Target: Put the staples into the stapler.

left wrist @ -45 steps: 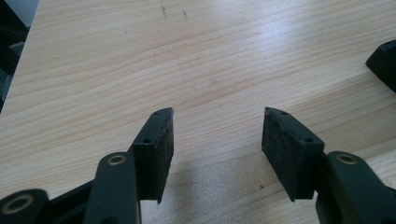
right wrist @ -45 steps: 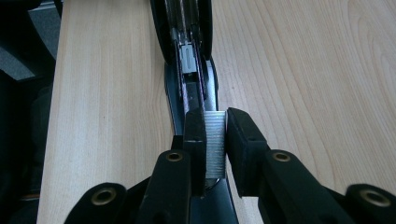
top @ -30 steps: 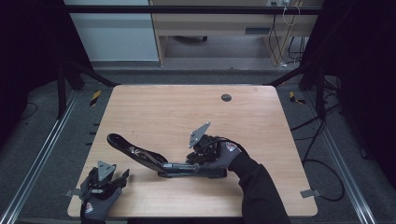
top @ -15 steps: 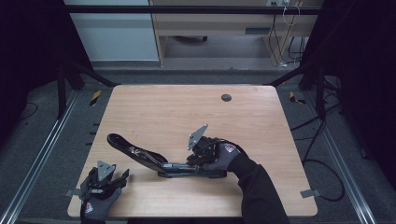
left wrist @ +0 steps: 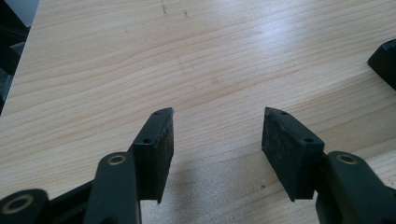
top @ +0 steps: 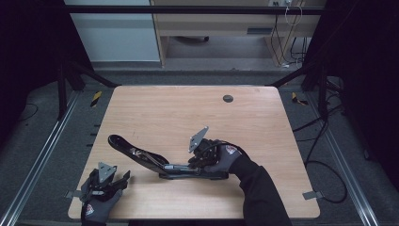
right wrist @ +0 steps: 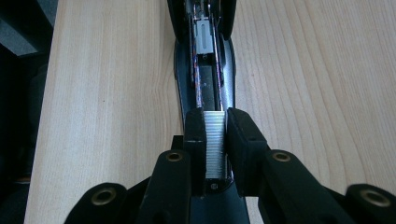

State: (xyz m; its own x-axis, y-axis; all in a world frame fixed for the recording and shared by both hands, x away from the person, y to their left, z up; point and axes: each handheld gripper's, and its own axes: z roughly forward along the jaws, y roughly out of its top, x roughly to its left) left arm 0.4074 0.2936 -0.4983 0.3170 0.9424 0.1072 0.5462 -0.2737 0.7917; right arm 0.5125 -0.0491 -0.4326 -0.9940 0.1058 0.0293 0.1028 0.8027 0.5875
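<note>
Right gripper [right wrist: 215,140] pinches a strip of staples [right wrist: 215,144] over the channel of the opened stapler [top: 155,162] lying near the table's [top: 188,108] front, apparently to load it, while the left gripper [left wrist: 217,140] rests spread and empty at the front-left corner.

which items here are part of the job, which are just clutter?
In the job:
- opened stapler
- strip of staples, pinched in the right claw over the stapler's channel

Lying about:
- left claw, open over bare table
- round grommet
</note>
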